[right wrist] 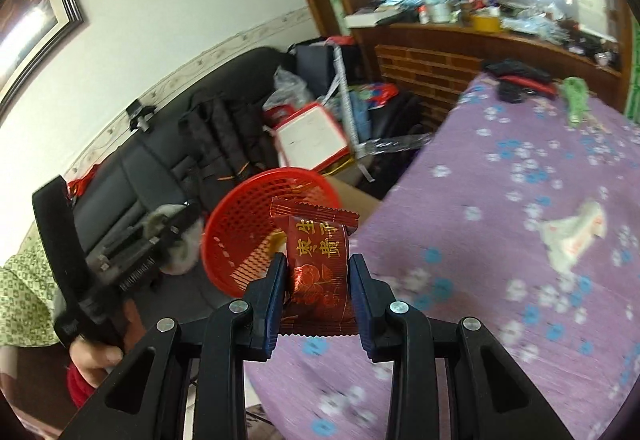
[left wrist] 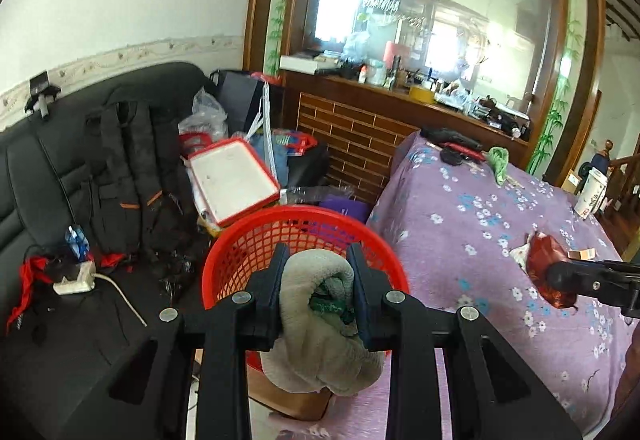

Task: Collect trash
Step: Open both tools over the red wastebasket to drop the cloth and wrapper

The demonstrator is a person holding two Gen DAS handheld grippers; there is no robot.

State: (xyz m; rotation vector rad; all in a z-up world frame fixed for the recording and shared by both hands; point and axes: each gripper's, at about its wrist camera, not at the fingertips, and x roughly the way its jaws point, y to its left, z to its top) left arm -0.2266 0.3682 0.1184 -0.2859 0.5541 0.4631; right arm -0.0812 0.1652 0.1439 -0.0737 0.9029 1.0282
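Observation:
My left gripper (left wrist: 318, 260) is shut on a crumpled grey-white tissue wad (left wrist: 320, 320) with a bit of green inside it, held just in front of the red mesh basket (left wrist: 248, 252). In the right wrist view my right gripper (right wrist: 318, 272) is shut on a red foil snack wrapper (right wrist: 318, 264) with gold characters, hanging over the table edge next to the red basket (right wrist: 240, 236). The left gripper (right wrist: 176, 224) with its tissue shows at the left there, held by a hand (right wrist: 94, 360). The right gripper with the red wrapper (left wrist: 546, 260) appears at the right edge of the left wrist view.
A table under a purple flowered cloth (left wrist: 480, 240) fills the right side, with a white wrapper (right wrist: 572, 236), a green scrap (left wrist: 498, 160), dark items (left wrist: 452, 144) and a white cup (left wrist: 592, 192) on it. A black sofa (left wrist: 60, 168) at left holds a backpack (left wrist: 132, 176) and a red-rimmed tray (left wrist: 232, 180).

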